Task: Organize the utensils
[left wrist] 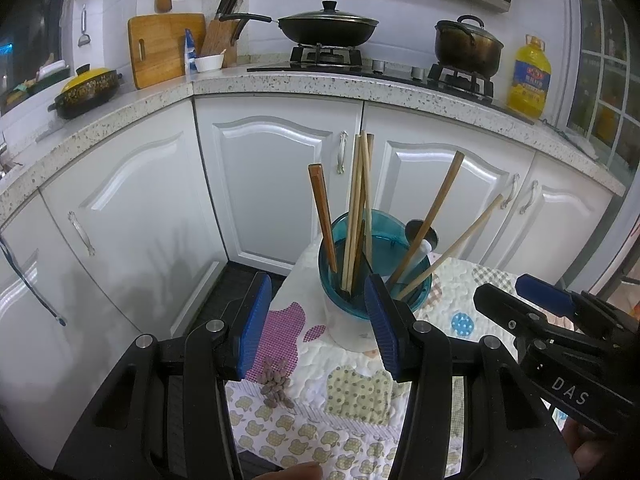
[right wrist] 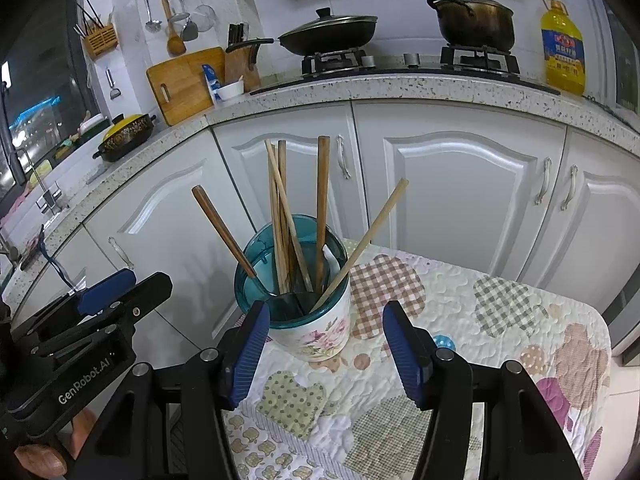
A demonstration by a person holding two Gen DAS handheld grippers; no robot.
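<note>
Kitchen: white cabinet doors run beneath a speckled counter; a lidded wok and one dark pot sit on the stove, a yellow oil bottle stands to the right
Table: a small table under a quilted patchwork cloth stands in front of the cabinets
Holder: one floral cup with a teal rim stands upright near the cloth's far left corner
Left gripper: blue pads apart, nothing between them; the holder lies just beyond the fingertips, its base nearer the right-hand pad
Right gripper: blue pads apart, gripping nothing; the holder stands just ahead, closer to the left-hand pad, not touching either
Chopsticks: six wooden sticks counted in the holder, ends up, fanned outward; three bunch at centre
Spoon: one white handle shows inside the holder among the sticks
</note>
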